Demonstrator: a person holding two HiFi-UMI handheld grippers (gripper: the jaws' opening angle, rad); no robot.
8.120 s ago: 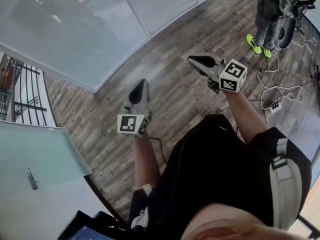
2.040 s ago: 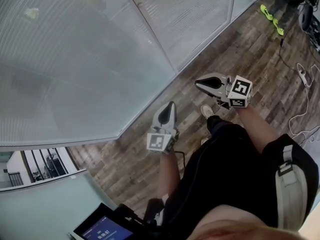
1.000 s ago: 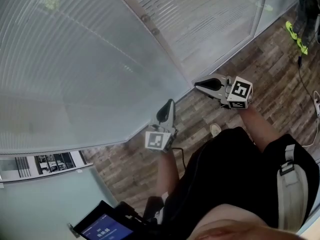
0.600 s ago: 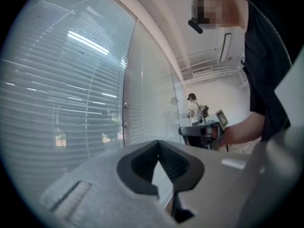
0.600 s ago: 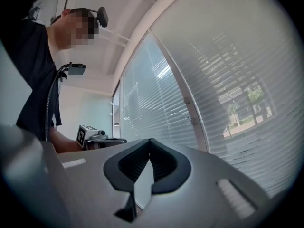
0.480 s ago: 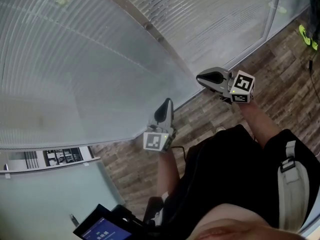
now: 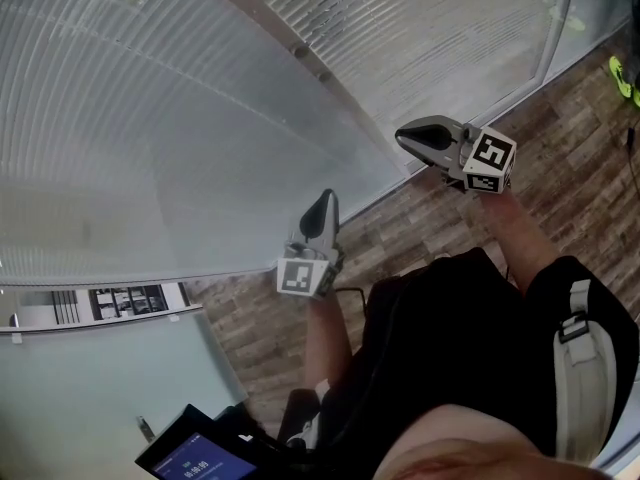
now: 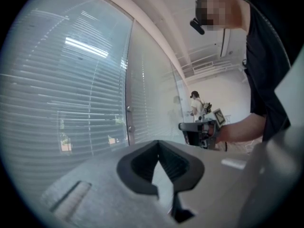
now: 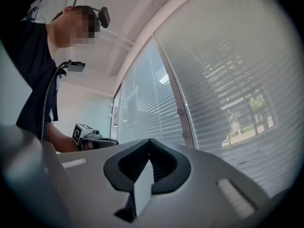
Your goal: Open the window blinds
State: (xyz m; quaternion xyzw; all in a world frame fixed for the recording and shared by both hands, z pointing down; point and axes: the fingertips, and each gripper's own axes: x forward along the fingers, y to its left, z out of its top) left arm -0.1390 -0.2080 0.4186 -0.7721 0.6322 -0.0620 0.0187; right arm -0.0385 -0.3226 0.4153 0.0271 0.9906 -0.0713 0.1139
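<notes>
**Gripper state.** The left hand-held gripper (image 8: 158,146) has its jaws together with nothing between them. The right hand-held gripper (image 9: 150,144) is likewise fully closed and empty. Both are held in the air, well apart from each other, and touch nothing.

**Location of the work item.** The window blinds (image 7: 180,118) hang ahead of both grippers and span the tall panes above the wooden floor (image 7: 420,218). The slats are horizontal and lie nearly flat against each other, so daylight shows only in thin lines. A pale frame post (image 7: 310,63) divides two panes and carries two small round knobs (image 9: 180,112), one above the other.

**Handling.** The slats are judged to be thin, light and easily kinked. They appear to sit behind glass, so do not pinch them directly. No cord or wand is visible. The knobs are the probable control. They look small, hard and smooth, so a grip could slip. Open the jaws narrowly, seat both pads squarely across one knob, then turn it gently.
</notes>
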